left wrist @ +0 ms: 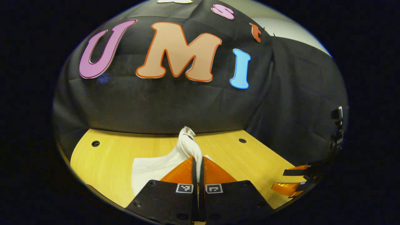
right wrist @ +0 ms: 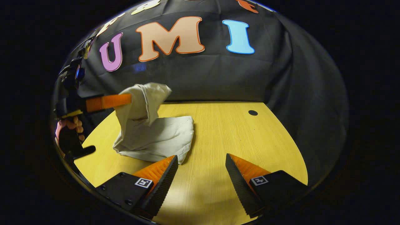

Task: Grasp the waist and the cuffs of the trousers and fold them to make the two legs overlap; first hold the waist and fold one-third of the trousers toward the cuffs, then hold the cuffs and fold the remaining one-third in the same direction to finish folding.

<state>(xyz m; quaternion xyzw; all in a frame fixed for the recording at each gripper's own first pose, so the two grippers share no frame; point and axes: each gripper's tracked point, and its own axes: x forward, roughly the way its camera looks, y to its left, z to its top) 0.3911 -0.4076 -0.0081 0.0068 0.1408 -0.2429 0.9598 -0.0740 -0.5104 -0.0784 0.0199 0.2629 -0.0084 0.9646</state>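
Observation:
White trousers lie folded on the yellow wooden table, with one end pulled up off the pile. My left gripper is shut on that raised end of the trousers, which bunches above its tips. In the right gripper view the left gripper shows at the left, held by a hand, lifting the cloth. My right gripper stands open over bare table, just right of the pile's near corner, with nothing between its fingers. The right gripper also shows at the right edge of the left gripper view.
The table has a round hole at the back right and two holes near the back in the left gripper view. Black cloth wall rises directly behind the table's far edge.

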